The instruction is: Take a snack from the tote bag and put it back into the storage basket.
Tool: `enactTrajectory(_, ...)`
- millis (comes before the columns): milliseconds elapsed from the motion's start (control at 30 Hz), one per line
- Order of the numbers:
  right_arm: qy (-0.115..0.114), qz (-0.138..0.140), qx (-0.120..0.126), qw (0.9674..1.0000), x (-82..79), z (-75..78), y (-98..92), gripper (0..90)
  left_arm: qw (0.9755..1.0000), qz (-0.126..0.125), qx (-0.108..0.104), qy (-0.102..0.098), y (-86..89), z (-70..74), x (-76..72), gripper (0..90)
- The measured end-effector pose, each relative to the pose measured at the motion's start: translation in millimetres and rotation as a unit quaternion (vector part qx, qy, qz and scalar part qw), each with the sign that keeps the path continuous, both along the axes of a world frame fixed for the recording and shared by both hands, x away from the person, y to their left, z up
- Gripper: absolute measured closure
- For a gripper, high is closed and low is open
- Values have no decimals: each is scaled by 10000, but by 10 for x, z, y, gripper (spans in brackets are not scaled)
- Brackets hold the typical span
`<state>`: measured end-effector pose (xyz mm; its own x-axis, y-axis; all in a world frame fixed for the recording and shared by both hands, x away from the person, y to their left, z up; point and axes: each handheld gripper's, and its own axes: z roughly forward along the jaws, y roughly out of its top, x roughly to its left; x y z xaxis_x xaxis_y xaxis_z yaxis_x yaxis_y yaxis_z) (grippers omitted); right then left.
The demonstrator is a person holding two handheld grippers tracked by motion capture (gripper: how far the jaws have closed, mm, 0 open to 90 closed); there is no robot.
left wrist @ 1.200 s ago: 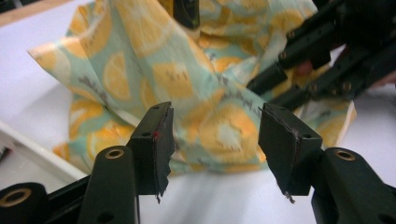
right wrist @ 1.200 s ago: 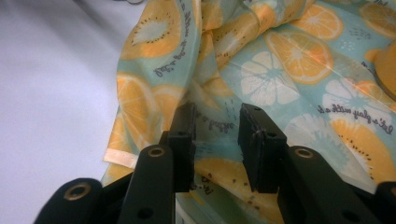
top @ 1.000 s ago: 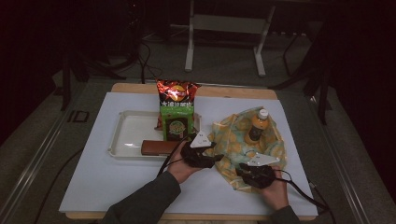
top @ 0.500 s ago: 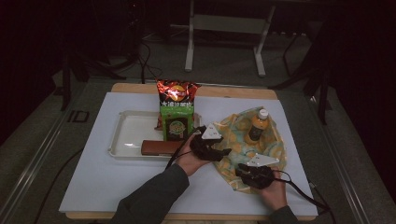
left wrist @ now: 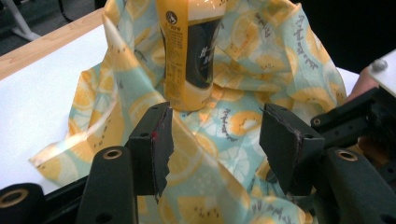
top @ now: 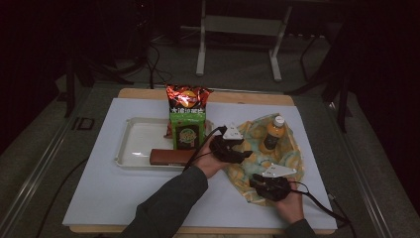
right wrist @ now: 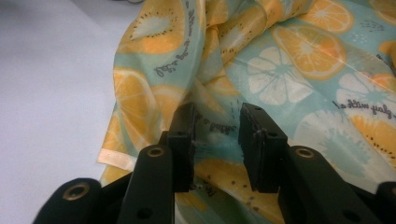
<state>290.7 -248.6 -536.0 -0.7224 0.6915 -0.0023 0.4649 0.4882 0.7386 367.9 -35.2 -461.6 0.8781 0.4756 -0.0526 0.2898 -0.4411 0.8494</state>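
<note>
the bottle [top: 273, 133] stands upright in the middle of the fruit-print cloth [top: 289, 153], and everything else is best placed from it: the cloth lies spread under it and rises in folds behind and beside it, which looks like the start of wrapping the bottle or gathering the cloth up around it. the left gripper [top: 246, 155] sits just to the left of the bottle in the high view, pointing at its lower half; in the left gripper view its jaws stand well apart, with nothing between the pads [left wrist: 150, 142] but air and the cloth lying below, and the bottle [left wrist: 191, 56] stands just beyond the tips, so it holds nothing and seems lined up either to take the bottle or to catch the fold in front of it. the right gripper [top: 259, 184] is nearer the person than the bottle, over the near edge of the cloth; in the right gripper view its jaws are partly closed with a ridge of cloth [right wrist: 280, 70] running up between them, but i cannot tell whether the pads really pinch it, though pinning that edge would keep the cloth from sliding. on the far side of the left gripper from the bottle, a white tray [top: 130, 148] holds a snack bag [top: 187, 116] standing upright and a brown bar [top: 171, 156] lying flat, parked clear of the cloth.
</note>
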Motion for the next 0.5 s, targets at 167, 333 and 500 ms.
enactTrajectory(167, 4, -9, 16, 10000, 1, -2, 3, 665, 10000, -17, 20, 15, -90, 2, 62, 437)
enactTrajectory(333, 8, -4, 29, 10000, 0, -4, 1, 665, 10000, -40, 68, -27, -166, 42, 134, 436)
enactTrajectory(500, 0, -4, 44, 10000, 1, -7, 0, 665, 10000, -60, 61, -23, -222, 79, 189, 437)
